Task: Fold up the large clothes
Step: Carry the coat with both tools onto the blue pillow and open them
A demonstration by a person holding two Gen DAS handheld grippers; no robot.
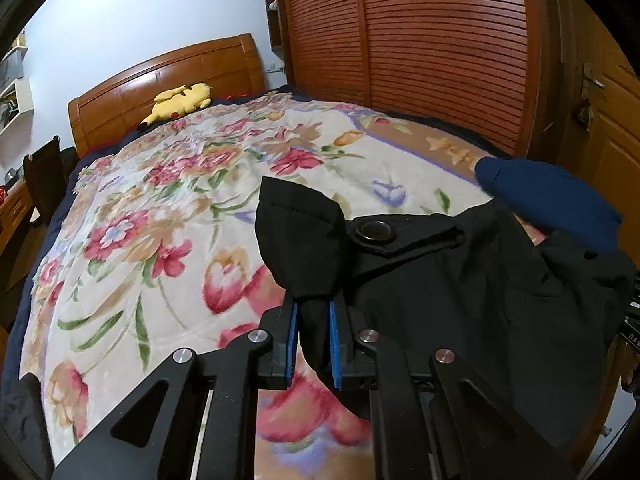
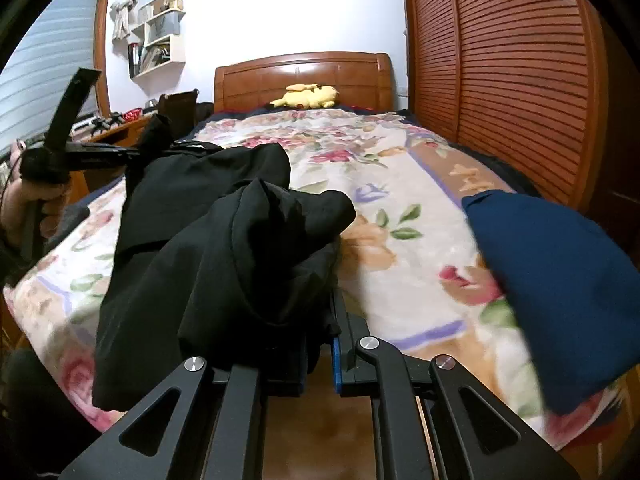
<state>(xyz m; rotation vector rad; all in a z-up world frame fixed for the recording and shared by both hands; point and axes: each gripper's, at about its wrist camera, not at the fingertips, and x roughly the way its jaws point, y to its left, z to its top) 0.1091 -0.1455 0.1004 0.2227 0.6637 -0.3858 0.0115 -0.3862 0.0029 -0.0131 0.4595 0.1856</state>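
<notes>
A large black garment (image 1: 460, 292) hangs stretched between my two grippers above the bed. In the left wrist view my left gripper (image 1: 314, 320) is shut on a bunched edge of it, the cloth pinched between the blue pads (image 1: 333, 344), beside a round snap button (image 1: 376, 230). In the right wrist view my right gripper (image 2: 320, 332) is shut on another bunch of the black garment (image 2: 224, 248), which drapes over and hides its left finger. Further left a hand (image 2: 28, 204) holds the left gripper (image 2: 136, 154), and the cloth sags from there.
The bed carries a floral blanket (image 2: 404, 184), with a folded dark blue garment (image 2: 560, 288) near its right foot corner. A yellow plush (image 2: 308, 96) lies by the wooden headboard (image 2: 304, 68). Louvred wardrobe doors (image 2: 508, 72) stand right of the bed, a desk and shelves to its left.
</notes>
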